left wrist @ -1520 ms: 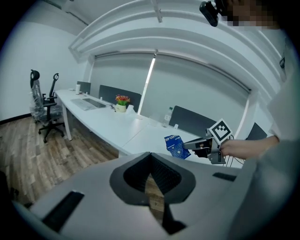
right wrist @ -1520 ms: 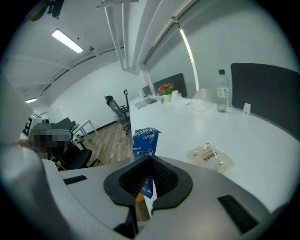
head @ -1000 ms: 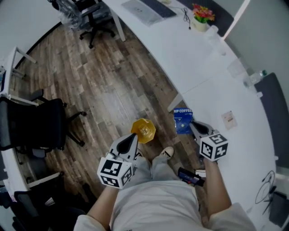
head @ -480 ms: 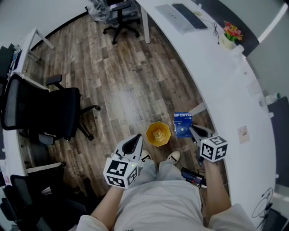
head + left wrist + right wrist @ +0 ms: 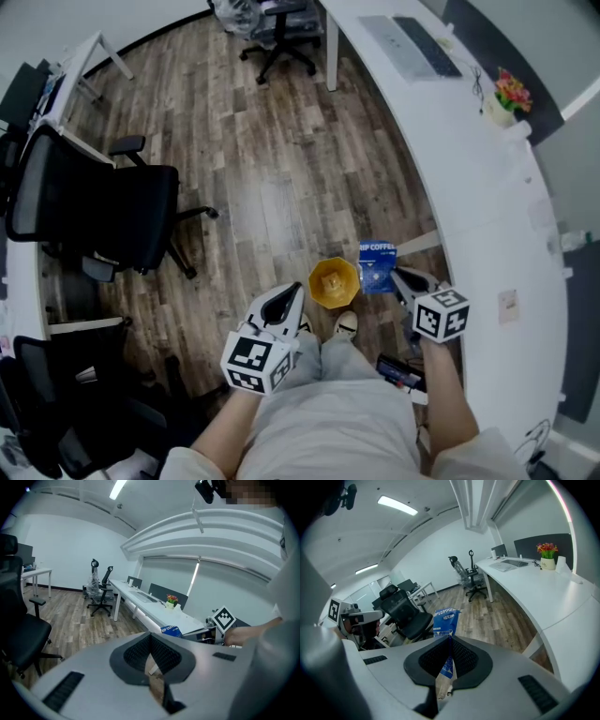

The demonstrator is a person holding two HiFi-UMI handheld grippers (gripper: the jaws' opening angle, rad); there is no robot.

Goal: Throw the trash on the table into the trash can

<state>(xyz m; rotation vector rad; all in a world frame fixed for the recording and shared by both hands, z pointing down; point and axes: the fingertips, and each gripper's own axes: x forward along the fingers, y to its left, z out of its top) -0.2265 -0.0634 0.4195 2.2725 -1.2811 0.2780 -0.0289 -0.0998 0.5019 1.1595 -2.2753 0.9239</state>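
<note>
Trash can point(image 5: 334, 282) now nearer, lower centre, just left of the coffee packet point(image 5: 378, 266) clamped in the right tool point(image 5: 397, 277); left tool point(image 5: 296, 289) closed, empty.

Pale grey top point(image 5: 328, 427), seemingly matching trousers point(image 5: 302, 354), light shoe point(image 5: 346, 324)

You're standing in an office: a long curved white desk point(image 5: 487, 187) carries what looks like a keyboard point(image 5: 427, 47) and a pot of flowers point(image 5: 509, 94). Black swivel chairs point(image 5: 112, 211) stand on the wood-plank floor point(image 5: 272, 169), and strip lights point(image 5: 397, 506) line the ceiling.
</note>
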